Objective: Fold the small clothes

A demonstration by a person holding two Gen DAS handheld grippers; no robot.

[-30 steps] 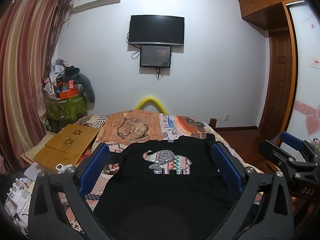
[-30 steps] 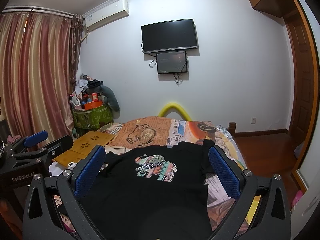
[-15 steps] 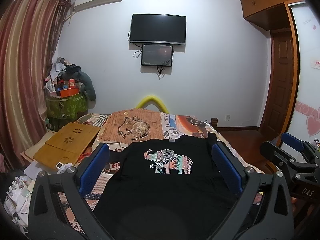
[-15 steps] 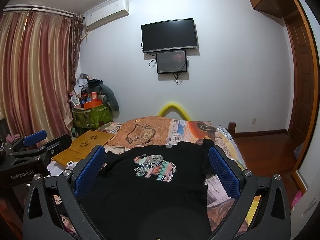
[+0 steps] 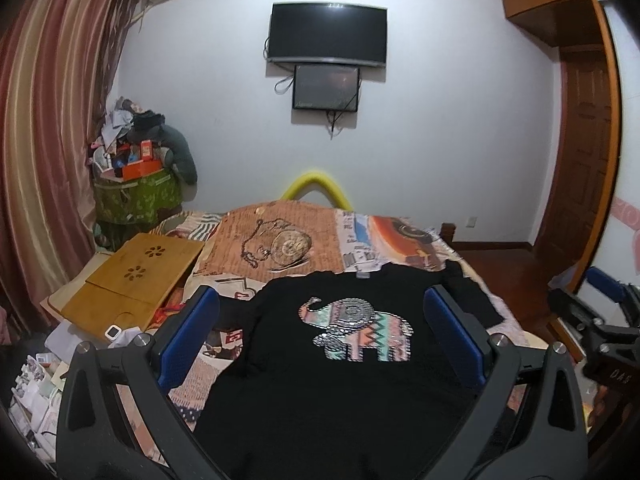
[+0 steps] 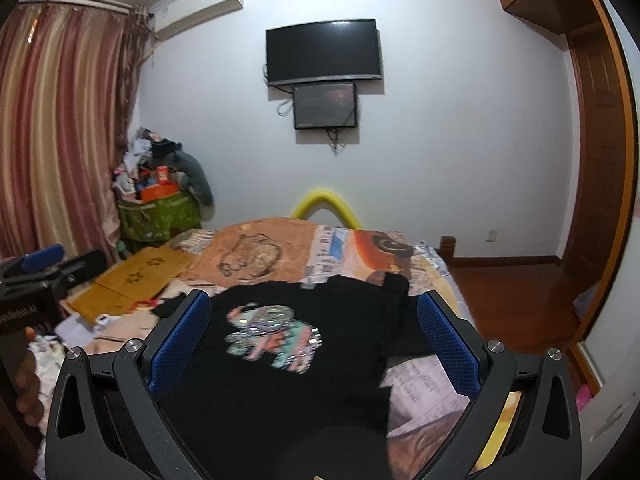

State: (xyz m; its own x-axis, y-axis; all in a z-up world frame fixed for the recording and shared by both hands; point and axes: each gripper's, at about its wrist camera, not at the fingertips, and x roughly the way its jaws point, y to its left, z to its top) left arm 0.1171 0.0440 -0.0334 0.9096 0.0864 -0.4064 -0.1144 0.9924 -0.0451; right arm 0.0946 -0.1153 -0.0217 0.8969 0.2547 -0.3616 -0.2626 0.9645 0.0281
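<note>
Far left, striped curtains (image 5: pixel 44 128) and a heaped green bin (image 5: pixel 136 200), then a wooden lap tray (image 5: pixel 132 276) at the edge of the bed (image 5: pixel 280 240). Next, the left tongs (image 5: pixel 320 332): blue pads spread wide, nothing between them, hovering above the black shirt (image 5: pixel 320 392). That shirt lies face up on the bed's patterned cover, elephant print (image 5: pixel 356 328) showing, collar toward the far wall, one sleeve (image 5: pixel 468 300) out to the right. It is unfolded.

Compared with a second ago, both cameras sit a touch lower and nearer the shirt, and the right view has blurred, so the right tongs (image 6: pixel 314 336) look to be on the move. They too gape open and empty over the shirt's right half.

The likely reading: the approach is under way and no fold is made yet. A good first grab would be the sleeve or shoulder on each side. Far right, the wooden door (image 5: pixel 584 152) and bare floor (image 6: pixel 516 296).
</note>
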